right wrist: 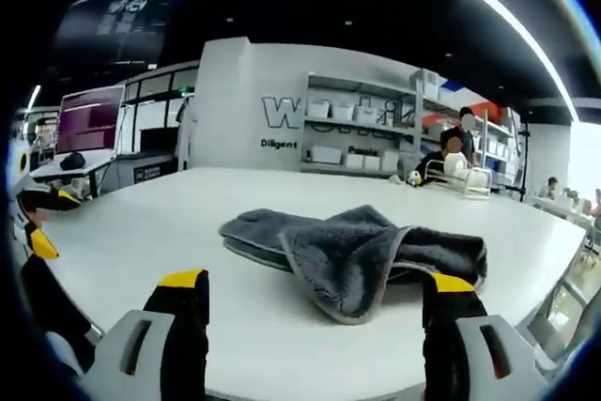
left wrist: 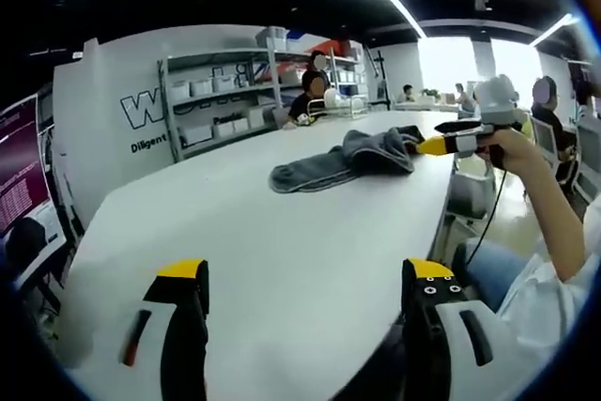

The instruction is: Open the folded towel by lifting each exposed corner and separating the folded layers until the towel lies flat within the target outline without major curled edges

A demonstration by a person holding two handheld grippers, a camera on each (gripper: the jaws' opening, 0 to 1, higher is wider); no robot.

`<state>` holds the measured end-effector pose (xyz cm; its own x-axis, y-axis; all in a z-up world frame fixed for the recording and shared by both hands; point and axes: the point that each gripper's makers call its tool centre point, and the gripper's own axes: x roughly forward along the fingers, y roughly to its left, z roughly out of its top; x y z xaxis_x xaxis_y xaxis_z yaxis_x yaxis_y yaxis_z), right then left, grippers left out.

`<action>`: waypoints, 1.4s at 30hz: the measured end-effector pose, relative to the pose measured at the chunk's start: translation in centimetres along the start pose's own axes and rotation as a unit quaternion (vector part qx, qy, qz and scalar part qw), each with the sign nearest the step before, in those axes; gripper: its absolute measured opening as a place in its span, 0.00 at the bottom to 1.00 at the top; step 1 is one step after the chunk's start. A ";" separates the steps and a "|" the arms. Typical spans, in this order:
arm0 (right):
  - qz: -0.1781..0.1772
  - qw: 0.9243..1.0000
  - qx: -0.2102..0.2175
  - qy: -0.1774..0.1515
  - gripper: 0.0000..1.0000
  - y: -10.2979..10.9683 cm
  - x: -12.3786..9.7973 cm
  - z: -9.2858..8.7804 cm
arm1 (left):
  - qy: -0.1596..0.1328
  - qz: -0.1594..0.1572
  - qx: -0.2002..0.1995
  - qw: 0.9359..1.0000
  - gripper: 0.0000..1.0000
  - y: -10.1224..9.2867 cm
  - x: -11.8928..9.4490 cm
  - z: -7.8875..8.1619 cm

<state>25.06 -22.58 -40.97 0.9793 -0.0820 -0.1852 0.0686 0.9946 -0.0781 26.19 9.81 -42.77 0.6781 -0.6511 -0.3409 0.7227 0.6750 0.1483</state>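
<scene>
a dark grey towel (left wrist: 343,164) lies crumpled on a large white table (left wrist: 282,260), well out from the near edge, and in the right gripper view the towel (right wrist: 352,253) shows one thick layer folded over and draped forward on top of the flatter layers beneath, its rim curled. in the left gripper view the left gripper (left wrist: 305,312) hangs low over bare table near the edge, its two yellow-tipped black fingers (left wrist: 180,302) spread wide apart with nothing between them and well apart from the towel. across the table in that view the right gripper (left wrist: 427,146), held in a person's hand (left wrist: 507,146), has its yellow tip at the towel's far right end; whether it touches the cloth cannot be told from there. in the right gripper view the right gripper (right wrist: 315,302) has its fingers (right wrist: 451,312) spread wide, framing the towel just beyond them; the right-hand finger sits just beside the towel's folded end, and i cannot tell whether it touches. at the left edge of this view the left gripper (right wrist: 38,232) shows as a yellow and black tip. behind the table stand shelves (right wrist: 362,133) with white bins against a white wall with dark lettering, and a person sits at the far end.
</scene>
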 end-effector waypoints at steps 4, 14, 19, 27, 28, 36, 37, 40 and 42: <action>0.000 1.000 0.001 -0.001 0.95 0.0 -0.2 0.0 | -0.028 -0.029 -0.005 0.999 0.80 -0.8 1.3 0.7; -0.002 1.000 0.006 0.006 0.95 0.0 -0.5 -0.5 | -0.068 -0.122 0.010 0.990 0.79 -1.4 6.5 4.0; 0.001 1.000 0.003 -0.001 0.95 0.0 -0.7 -0.1 | -0.046 -0.130 0.027 0.990 0.76 -0.2 10.4 3.6; 0.009 1.000 0.003 -0.006 0.95 0.4 -0.5 -0.2 | -0.021 -0.135 0.050 0.989 0.73 1.3 16.0 4.1; 0.011 1.000 0.001 -0.006 0.95 0.5 -0.5 -0.2 | -0.020 -0.135 0.054 0.989 0.73 1.4 16.7 4.4; 0.025 1.000 0.013 -0.007 0.94 0.6 0.3 -1.0 | -0.007 -0.168 0.073 0.983 0.67 -1.9 21.3 5.3; 0.025 1.000 0.014 -0.006 0.94 0.5 0.4 -1.1 | -0.005 -0.169 0.072 0.983 0.66 -1.9 22.2 5.4; 0.028 0.999 0.016 -0.005 0.94 0.3 0.6 -1.5 | -0.004 -0.175 0.044 0.983 0.65 -2.0 24.7 6.3; 0.030 0.999 0.019 -0.004 0.94 0.0 0.7 -1.7 | -0.011 -0.174 0.020 0.985 0.64 -2.4 25.0 6.6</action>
<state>25.45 -22.75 -42.78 0.9834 -0.0224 -0.1801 0.0172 0.9994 -0.0303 42.27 -10.42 -45.52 0.3915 -0.8476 -0.3581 0.9158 0.3968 0.0622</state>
